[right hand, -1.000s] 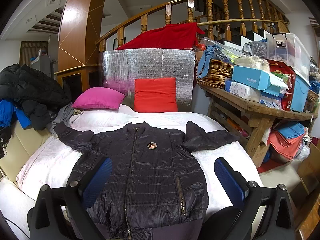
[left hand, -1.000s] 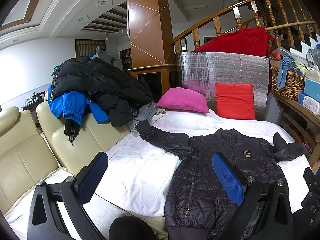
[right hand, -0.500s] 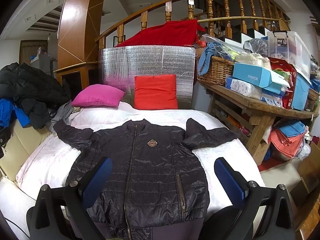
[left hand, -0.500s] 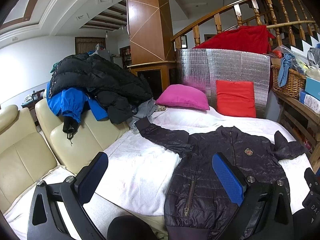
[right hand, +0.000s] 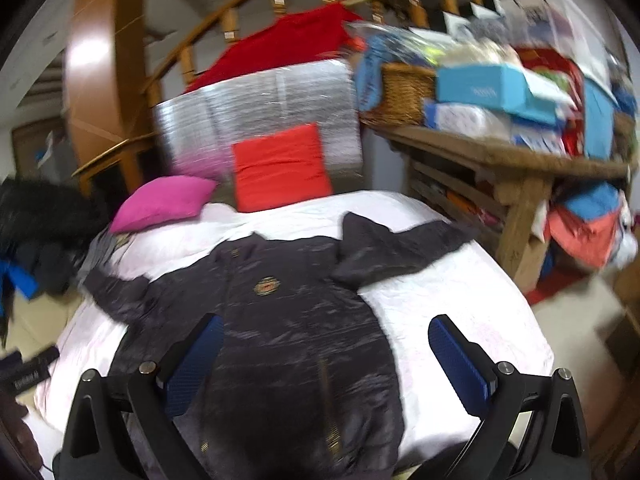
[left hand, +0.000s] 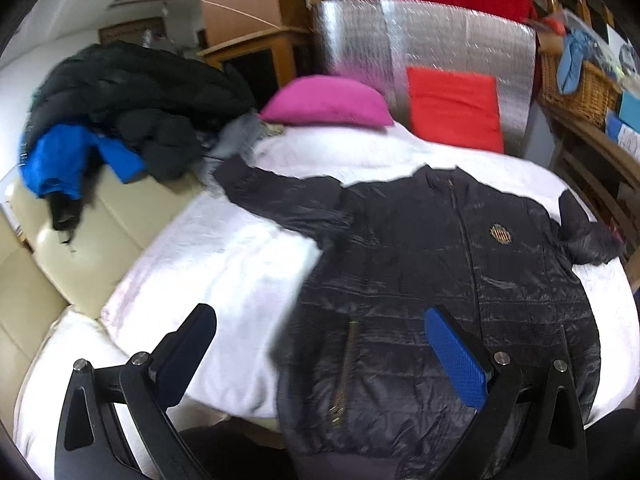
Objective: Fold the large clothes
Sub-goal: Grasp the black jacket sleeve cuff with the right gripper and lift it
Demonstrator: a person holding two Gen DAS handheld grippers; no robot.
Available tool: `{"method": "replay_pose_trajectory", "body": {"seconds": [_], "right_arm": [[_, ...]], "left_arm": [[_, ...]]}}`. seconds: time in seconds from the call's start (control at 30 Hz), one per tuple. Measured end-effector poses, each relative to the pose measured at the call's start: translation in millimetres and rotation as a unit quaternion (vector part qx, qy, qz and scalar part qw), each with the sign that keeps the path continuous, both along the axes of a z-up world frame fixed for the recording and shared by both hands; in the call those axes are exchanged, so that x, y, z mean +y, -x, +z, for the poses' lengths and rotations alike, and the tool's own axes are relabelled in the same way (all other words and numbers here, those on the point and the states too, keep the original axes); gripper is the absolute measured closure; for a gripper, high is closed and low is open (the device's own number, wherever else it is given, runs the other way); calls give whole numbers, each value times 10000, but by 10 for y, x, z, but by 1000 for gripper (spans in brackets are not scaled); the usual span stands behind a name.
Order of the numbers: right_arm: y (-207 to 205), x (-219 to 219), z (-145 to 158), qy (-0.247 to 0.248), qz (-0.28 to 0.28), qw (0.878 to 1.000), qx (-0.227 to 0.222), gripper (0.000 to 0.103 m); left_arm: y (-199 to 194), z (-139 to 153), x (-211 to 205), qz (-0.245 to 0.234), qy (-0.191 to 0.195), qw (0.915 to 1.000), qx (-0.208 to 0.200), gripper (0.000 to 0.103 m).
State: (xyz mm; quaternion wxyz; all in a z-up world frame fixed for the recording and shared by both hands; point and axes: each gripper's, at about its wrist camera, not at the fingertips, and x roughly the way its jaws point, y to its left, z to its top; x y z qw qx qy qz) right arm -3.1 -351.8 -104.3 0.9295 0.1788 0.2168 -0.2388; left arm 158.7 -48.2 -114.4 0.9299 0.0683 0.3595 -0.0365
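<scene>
A dark quilted zip jacket (left hand: 440, 272) lies flat, front up, on the white-covered bed (left hand: 224, 256), sleeves spread to both sides. It also shows in the right wrist view (right hand: 288, 320). My left gripper (left hand: 320, 356) is open and empty, hovering above the jacket's lower left part near the pocket zip. My right gripper (right hand: 324, 360) is open and empty, above the jacket's lower right part, its right finger over the bed sheet (right hand: 460, 292). Both views are motion-blurred.
A pile of black and blue coats (left hand: 112, 120) lies on the cream sofa (left hand: 52, 256) at left. A pink pillow (left hand: 324, 100) and red cushion (left hand: 452, 112) lean at the bed's head. A cluttered wooden shelf (right hand: 500, 156) stands at right.
Both grippers have moved forward and tilted down toward the jacket; it now looks larger and closer. The jaws stay open. The jacket has not moved.
</scene>
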Motion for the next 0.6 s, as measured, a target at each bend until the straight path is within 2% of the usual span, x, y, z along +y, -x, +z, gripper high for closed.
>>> {"method": "replay_pose_trajectory", "body": {"seconds": [0.07, 0.17, 0.3, 0.37, 0.5, 0.6], "right_arm": [[-31, -345, -88, -278, -142, 9995, -78, 0], [-150, -945, -277, -955, -286, 9948, -209, 0], [-388, -1791, -658, -1957, -520, 9776, -581, 0], [-536, -2177, -866, -2398, -640, 9656, -773, 0], [-844, -2859, -1319, -3307, -963, 9309, -1217, 0], [-1045, -3217, -1525, -3668, -1053, 9140, -1381, 2]], "left_arm": [[-171, -78, -142, -125, -3, 9998, 147, 0], [-449, -185, -377, -256, 15, 9993, 290, 0], [-840, -346, -721, -373, 77, 9981, 478, 0], [-1017, -416, -865, -383, 38, 9980, 492, 0], [-1330, -550, -1151, -386, -80, 9987, 309, 0], [-1479, -644, -1260, -411, -69, 9991, 84, 0]]}}
